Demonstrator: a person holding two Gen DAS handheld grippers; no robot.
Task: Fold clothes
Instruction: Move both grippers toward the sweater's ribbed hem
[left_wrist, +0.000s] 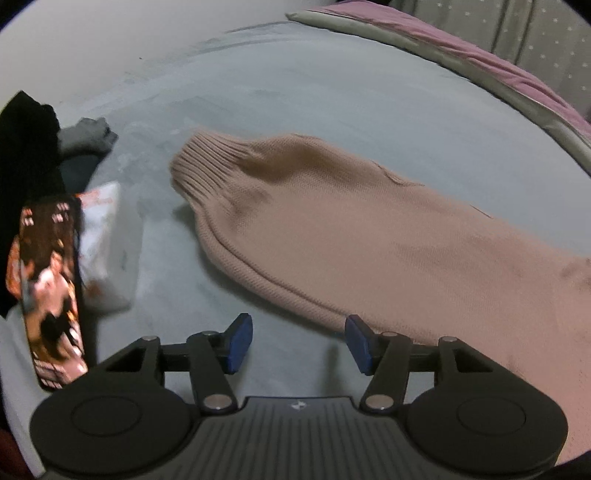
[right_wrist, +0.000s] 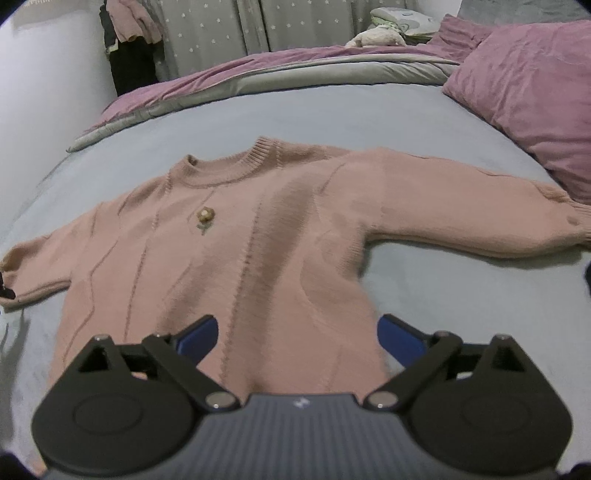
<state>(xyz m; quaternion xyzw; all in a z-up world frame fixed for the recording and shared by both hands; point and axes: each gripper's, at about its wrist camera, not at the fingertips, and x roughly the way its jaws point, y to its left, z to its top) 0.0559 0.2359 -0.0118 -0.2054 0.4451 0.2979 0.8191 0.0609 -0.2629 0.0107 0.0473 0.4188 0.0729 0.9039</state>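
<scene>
- Sweater lying flat, front up, on the grey-blue bed, collar toward the top of the right wrist frame, hem running under the right claw at lower centre.
- Left sleeve stretching as a long band from the right edge of the left wrist frame up to its ribbed cuff at centre-left; long axis slanting from lower right to upper left.
- Left claw hovering at lower centre just beside the sleeve's near seam, blue pads standing half spread, pinching nothing; sleeve sitting above and right of the gap.
- Right claw standing spread wide over the hem, pinching nothing either, fabric showing between the pads.
- Judging nearness: left claw closer to the sleeve, so probably the one for folding it in across the body.
- Showing only in the left wrist frame: cuff detail, a phone and a white packet at left.
- Showing only in the right wrist frame: whole body, collar, small brooch, other sleeve reaching toward the pink pillow.
</scene>
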